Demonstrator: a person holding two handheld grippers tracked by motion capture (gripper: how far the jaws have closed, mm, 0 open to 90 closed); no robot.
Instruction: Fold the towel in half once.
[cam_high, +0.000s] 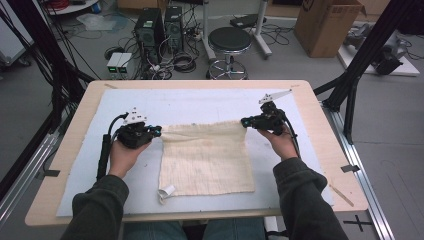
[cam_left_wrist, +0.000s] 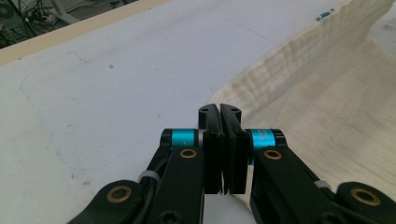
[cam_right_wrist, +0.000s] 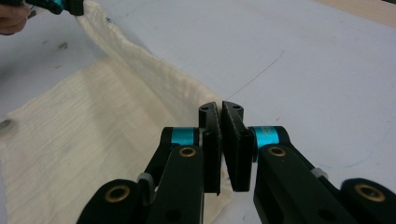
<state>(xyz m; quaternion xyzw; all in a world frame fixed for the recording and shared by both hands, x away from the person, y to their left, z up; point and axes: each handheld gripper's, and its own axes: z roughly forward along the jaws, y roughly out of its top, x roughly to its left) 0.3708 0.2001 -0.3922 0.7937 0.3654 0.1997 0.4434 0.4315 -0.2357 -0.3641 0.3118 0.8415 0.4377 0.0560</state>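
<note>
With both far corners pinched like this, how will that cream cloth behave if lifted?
Probably floppy: the cream cloth sags in a curve between the left gripper and the right gripper. Likely light, since two shut corner pinches raise its far edge. Its near part lies on the white mat, so it may drag and fold over.

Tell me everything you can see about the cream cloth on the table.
The cloth is a cream, roughly square piece of loosely woven fabric with a faint grid pattern. It lies mostly flat on the pale mat, with its far edge lifted into a low ridge. The left tool is shut on the far left corner, the right tool on the far right corner, pulling that edge taut. A small white tag curls from the near left corner.
</note>
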